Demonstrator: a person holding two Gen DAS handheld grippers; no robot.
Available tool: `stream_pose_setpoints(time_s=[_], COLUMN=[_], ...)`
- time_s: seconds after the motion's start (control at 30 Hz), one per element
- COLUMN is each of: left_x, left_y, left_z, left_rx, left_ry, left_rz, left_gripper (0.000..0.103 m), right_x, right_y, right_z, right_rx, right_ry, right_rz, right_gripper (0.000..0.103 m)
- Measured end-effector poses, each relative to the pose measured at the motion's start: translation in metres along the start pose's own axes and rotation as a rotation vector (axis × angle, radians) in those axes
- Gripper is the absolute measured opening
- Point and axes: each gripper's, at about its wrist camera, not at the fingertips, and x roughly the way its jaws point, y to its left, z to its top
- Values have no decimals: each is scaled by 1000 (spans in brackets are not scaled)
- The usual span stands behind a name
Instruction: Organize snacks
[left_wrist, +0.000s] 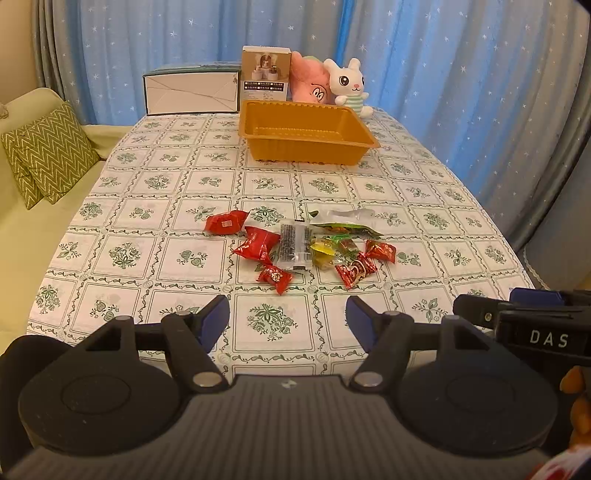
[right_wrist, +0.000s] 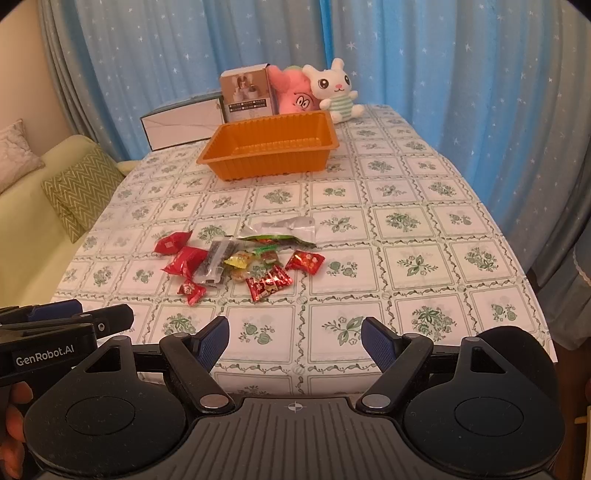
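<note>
1. Ahead of the left claw (left_wrist: 287, 320), whose blue pads stand spread apart with nothing between them, a heap of wrapped snacks (left_wrist: 303, 249) lies on the patterned surface (left_wrist: 155, 192).
2. Beyond the heap, well apart from it, sits an empty orange tray (left_wrist: 306, 131).
3. The right claw (right_wrist: 295, 341) is likewise released, hovering just beside the left one, with the snacks ahead and slightly to its left.
4. Behind the tray stand boxes and a white plush rabbit (right_wrist: 334, 90).
</note>
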Motion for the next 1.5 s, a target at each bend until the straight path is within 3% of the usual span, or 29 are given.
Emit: stream_pose_setpoints(time_s=[1.5], left_x=[4], left_y=[-2], left_z=[-3], left_rx=[-1], left_ry=[14], left_rz=[-8], left_gripper=[67], right_x=[6], right_y=[-1], right_z=[-3], right_rx=[3], right_ry=[4], right_rz=[-7], right_gripper=[79])
